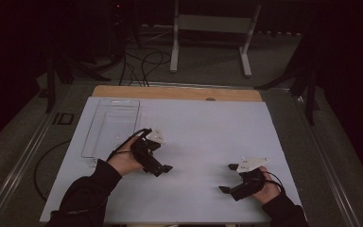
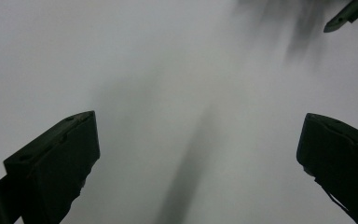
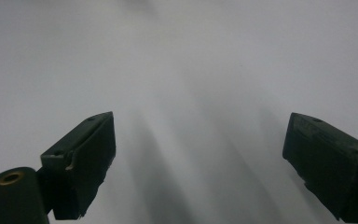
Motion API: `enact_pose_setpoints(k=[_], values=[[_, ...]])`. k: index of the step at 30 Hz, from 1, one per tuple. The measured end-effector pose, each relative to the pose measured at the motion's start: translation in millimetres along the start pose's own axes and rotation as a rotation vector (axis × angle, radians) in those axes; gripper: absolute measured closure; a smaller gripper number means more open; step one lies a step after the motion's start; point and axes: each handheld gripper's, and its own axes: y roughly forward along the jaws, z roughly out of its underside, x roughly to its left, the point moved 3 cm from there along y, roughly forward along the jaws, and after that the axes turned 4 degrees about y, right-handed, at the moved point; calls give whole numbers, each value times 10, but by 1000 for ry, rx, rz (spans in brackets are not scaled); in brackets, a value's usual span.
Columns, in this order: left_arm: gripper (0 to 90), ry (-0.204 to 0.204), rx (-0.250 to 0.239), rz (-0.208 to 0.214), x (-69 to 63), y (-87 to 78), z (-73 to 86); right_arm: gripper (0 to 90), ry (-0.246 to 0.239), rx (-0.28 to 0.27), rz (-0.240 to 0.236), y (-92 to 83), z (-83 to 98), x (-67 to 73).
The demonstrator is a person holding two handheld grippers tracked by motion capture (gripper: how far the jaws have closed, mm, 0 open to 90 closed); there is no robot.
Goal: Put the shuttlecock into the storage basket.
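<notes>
My left gripper rests low over the white table, left of centre, pointing right towards the other gripper. In the left gripper view its two black jaws stand wide apart around bare white surface, so the left gripper is open and empty. My right gripper sits near the front right of the table and points left. The right gripper is open too, with nothing between its jaws. A jaw tip of the right gripper shows at the top right of the left gripper view.
A clear, flat plastic tray lies at the back left of the table, just behind the left hand. A wooden strip runs along the far edge. Beyond it stand a white frame and loose cables on the floor.
</notes>
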Motion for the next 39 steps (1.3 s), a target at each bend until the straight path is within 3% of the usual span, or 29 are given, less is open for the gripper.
enact_pose_setpoints(k=[7,19,24,39], values=[[3,31,-26,-3,-82,20,79,95,-2,3,2,1,3,4],[3,25,-18,0,-239,46,299,95,-2,4,2,-6,6,9],[3,10,-36,10,-260,32,421,94,-5,6,5,-7,9,10],[3,7,-32,-7,-339,-37,771,95,-6,10,14,-17,14,13]])
